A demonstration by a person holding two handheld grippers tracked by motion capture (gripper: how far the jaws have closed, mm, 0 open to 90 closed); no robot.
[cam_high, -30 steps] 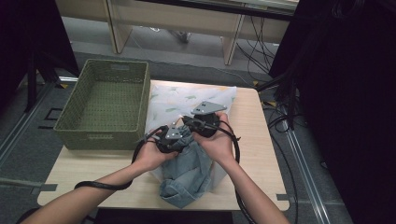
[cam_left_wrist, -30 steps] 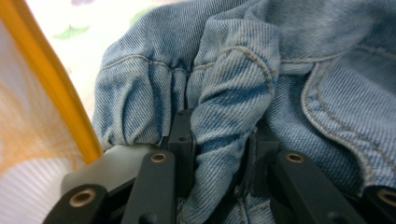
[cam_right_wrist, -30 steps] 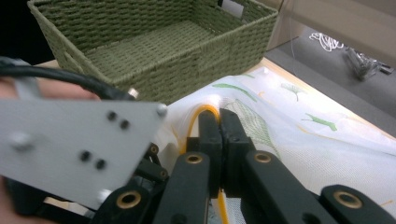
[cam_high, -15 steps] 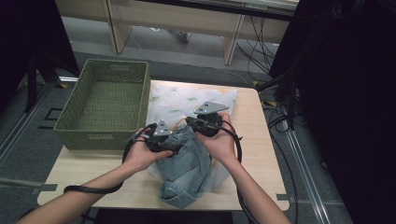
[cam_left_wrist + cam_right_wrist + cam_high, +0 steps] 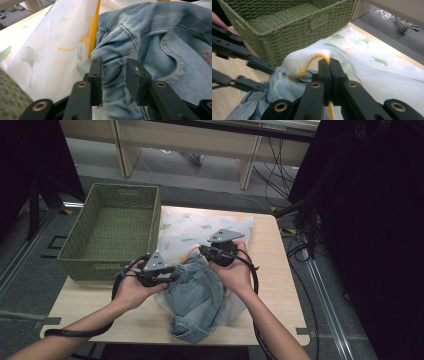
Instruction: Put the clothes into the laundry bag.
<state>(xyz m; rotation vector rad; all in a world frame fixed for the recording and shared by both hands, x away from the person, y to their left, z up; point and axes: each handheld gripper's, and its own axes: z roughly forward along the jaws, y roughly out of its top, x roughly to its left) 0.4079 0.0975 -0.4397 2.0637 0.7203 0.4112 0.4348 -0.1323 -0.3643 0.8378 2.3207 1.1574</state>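
A pair of blue denim jeans (image 5: 197, 302) lies crumpled on the table, its upper part tucked into a white mesh bag (image 5: 200, 227) printed with leaves. My left gripper (image 5: 172, 274) is at the jeans' left side. Its jaws have just been closing, and they now pinch a fold of denim (image 5: 160, 37) beside the bag's yellow edge (image 5: 93, 35). My right gripper (image 5: 202, 251) is shut on that yellow edge (image 5: 312, 61) and holds the bag's mouth up above the denim (image 5: 279, 82).
An empty green woven basket (image 5: 112, 232) stands at the left of the wooden table (image 5: 280, 285), close to the bag (image 5: 367, 65). Cables trail from both grippers. The floor around holds desk legs and loose wires.
My left hand has shifted left, away from the right gripper and toward the basket's front corner. The right hand and the bag's edge have stayed put.
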